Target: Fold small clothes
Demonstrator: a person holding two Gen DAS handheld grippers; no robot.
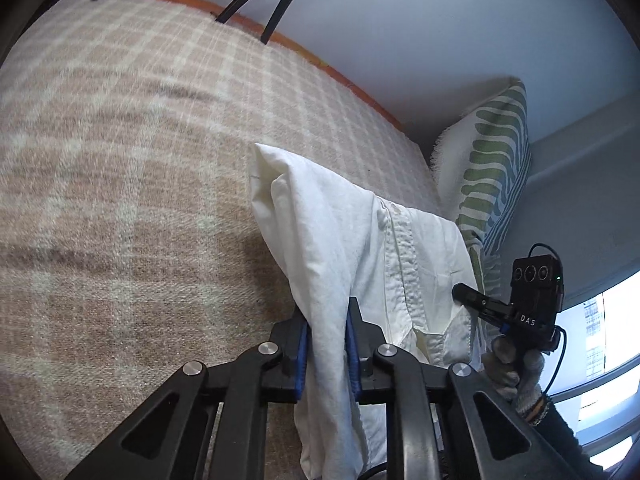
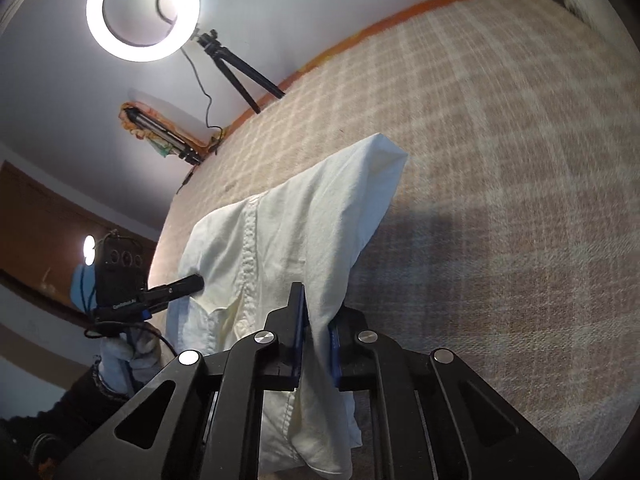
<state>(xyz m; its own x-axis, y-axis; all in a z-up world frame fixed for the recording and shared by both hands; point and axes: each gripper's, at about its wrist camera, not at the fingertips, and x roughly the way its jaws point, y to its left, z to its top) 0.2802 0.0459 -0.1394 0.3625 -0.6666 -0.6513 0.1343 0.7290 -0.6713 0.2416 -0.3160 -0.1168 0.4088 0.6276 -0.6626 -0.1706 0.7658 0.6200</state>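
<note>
A small white buttoned shirt [image 1: 360, 248] hangs lifted above the checked bed blanket [image 1: 120, 160]. My left gripper [image 1: 327, 320] is shut on one edge of it, cloth bunched between the blue pads. My right gripper [image 2: 316, 316] is shut on the opposite edge of the shirt [image 2: 288, 232]. The button placket runs down the middle between the two grips. The right gripper also shows in the left wrist view [image 1: 464, 294], and the left gripper in the right wrist view [image 2: 192, 282], each at the shirt's side. The shirt's lower part is hidden behind the gripper bodies.
A green-striped cushion [image 1: 492, 160] leans against the wall at the bed's far right. A ring light [image 2: 142, 10] on a tripod [image 2: 240, 72] stands at the bed's far edge, with a cable and a second folded tripod [image 2: 160, 132] near the corner. The blanket [image 2: 500, 200] spreads wide under the shirt.
</note>
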